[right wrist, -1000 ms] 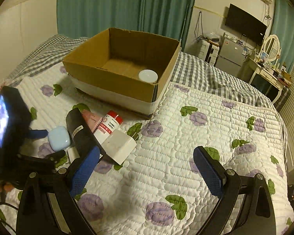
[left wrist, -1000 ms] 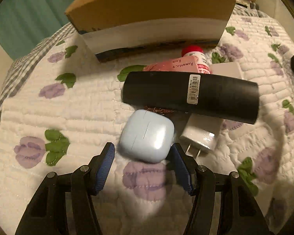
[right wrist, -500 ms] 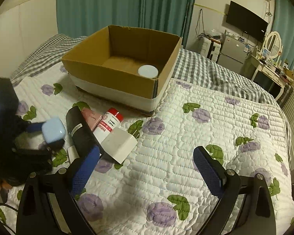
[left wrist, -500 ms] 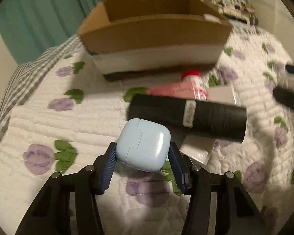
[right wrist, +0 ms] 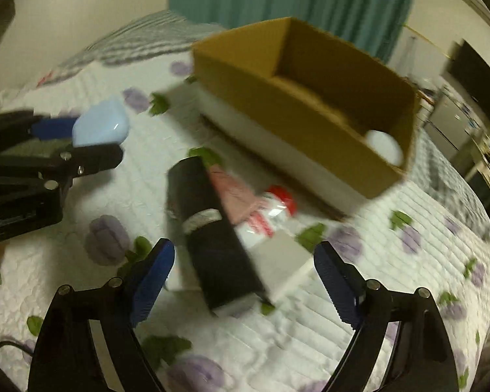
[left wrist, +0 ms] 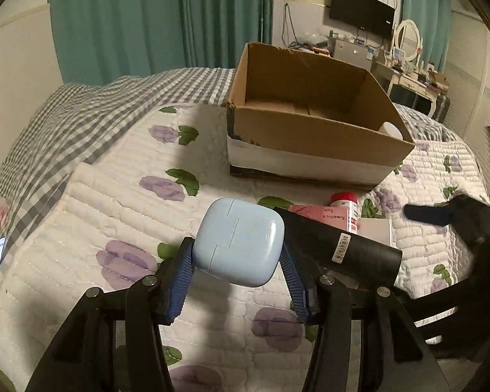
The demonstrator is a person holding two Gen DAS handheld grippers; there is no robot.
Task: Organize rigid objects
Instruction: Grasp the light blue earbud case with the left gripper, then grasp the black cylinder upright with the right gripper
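**Case lifted off quilt; right tool moving onto black tube**

Since a second ago the pale blue case (left wrist: 238,241) has gone from lying on the bed quilt (left wrist: 114,202), loosely between the pads, to being clamped and raised clear of it. The left tool (left wrist: 236,281) now holds it by its two flat sides, blue pads (left wrist: 179,281) pressing each flank. Judged reason: the rounded shell offers no other parallel faces. Case hangs above the quilt, short of the cardboard box (left wrist: 310,160), which sits well apart toward the far side of the bed.

The right tool (right wrist: 245,277) has swung in over the remaining pile. Its jaws are closing, wide apart, with the black tube (right wrist: 212,228) and the white block (right wrist: 284,261) between them; pads not touching either.

Pile: the tube lies across a pink packet (right wrist: 235,192) and beside a red-capped bottle (right wrist: 274,209). These overlap, so a clean grasp of the tube alone looks awkward; the white block just beside it may get caught too.

Box: open top, one white round item (right wrist: 383,145) already in a corner. Its near wall stands between the case and the box floor, so the case likely needs more height before crossing. Right view blurred; fine contact unclear.
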